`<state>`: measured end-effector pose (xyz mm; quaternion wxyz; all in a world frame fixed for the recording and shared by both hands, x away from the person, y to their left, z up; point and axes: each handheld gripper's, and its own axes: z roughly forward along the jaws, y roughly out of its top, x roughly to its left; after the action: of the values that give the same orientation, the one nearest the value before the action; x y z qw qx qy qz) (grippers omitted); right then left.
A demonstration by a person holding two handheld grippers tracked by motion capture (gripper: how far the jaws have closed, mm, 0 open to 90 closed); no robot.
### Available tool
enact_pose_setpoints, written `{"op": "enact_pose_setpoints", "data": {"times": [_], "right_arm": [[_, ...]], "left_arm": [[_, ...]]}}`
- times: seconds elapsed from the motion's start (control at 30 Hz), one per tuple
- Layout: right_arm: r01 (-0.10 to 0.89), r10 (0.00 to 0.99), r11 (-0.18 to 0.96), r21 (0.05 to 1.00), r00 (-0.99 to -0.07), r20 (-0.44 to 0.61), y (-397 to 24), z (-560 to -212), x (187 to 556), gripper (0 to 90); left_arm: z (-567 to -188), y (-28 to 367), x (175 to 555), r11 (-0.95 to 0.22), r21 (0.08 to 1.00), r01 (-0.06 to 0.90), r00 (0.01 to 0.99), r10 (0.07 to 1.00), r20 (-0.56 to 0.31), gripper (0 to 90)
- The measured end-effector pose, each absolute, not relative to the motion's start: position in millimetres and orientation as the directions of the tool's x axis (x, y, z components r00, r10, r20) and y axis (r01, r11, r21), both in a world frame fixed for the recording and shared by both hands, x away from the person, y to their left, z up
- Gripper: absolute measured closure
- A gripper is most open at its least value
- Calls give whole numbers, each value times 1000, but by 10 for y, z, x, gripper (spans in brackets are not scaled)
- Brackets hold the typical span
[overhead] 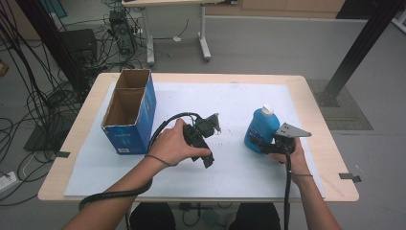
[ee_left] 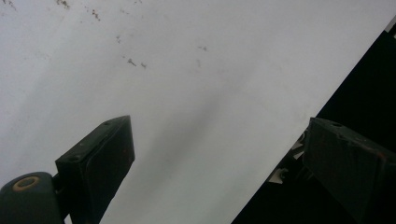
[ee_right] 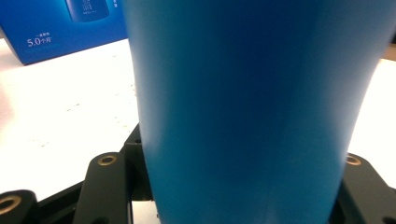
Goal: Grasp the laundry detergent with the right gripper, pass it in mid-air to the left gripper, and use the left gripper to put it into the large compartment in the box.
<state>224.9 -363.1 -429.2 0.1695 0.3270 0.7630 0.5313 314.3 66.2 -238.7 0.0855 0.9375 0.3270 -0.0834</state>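
Right hand-held gripper (overhead: pixel 258 143) clenches blue bottle (overhead: pixel 261 127); left one (overhead: pixel 210 122) released (open box (overhead: pixel 129 112) well left).

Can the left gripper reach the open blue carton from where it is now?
Probably yes. The left gripper has open, empty jaws over the white sheet, and the blue carton stands close beside that hand with nothing between them.

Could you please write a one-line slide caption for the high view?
Right claw grips a blue bottle on the white sheet; left claw is open beside an open blue box.
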Motion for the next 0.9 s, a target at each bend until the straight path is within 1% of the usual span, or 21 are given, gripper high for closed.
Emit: {"op": "enact_pose_setpoints", "data": {"times": [0.9], "right_arm": [[318, 678, 220, 922, -730, 90, -3635, -4296, 2252, 415]], "left_arm": [[-2372, 664, 3175, -772, 104, 627, 773, 600, -207, 92]]}}
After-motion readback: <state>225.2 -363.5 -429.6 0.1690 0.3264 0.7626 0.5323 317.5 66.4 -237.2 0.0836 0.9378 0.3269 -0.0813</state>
